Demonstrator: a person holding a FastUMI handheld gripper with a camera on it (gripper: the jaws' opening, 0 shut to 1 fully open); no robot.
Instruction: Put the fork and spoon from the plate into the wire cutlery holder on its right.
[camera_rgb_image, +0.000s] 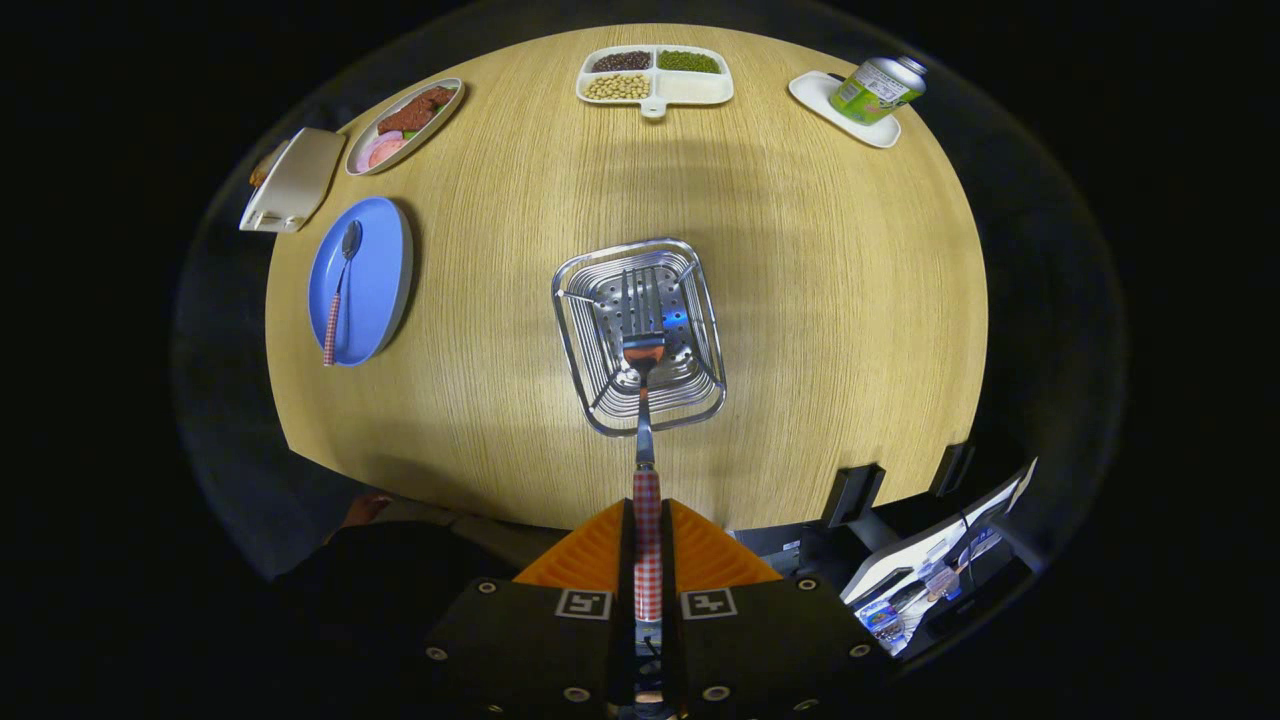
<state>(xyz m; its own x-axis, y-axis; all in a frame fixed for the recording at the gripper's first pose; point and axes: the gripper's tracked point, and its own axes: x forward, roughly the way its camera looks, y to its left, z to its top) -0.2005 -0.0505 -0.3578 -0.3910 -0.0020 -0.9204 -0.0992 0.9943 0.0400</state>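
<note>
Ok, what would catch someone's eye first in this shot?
The fork, its checked handle clamped between the tool's orange fingers, hangs tines-first over the wire cutlery holder mid-table. Off to the holder's left, the spoon lies on the blue plate.

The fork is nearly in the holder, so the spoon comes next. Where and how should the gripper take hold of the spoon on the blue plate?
With the gripper shut on the fork over the wire holder, the spoon lies flat on the blue plate. Probably best: grip the checked handle mid-length, from above, fingers either side. The handle is narrow and straight; the bowl is wide and rounded.
</note>
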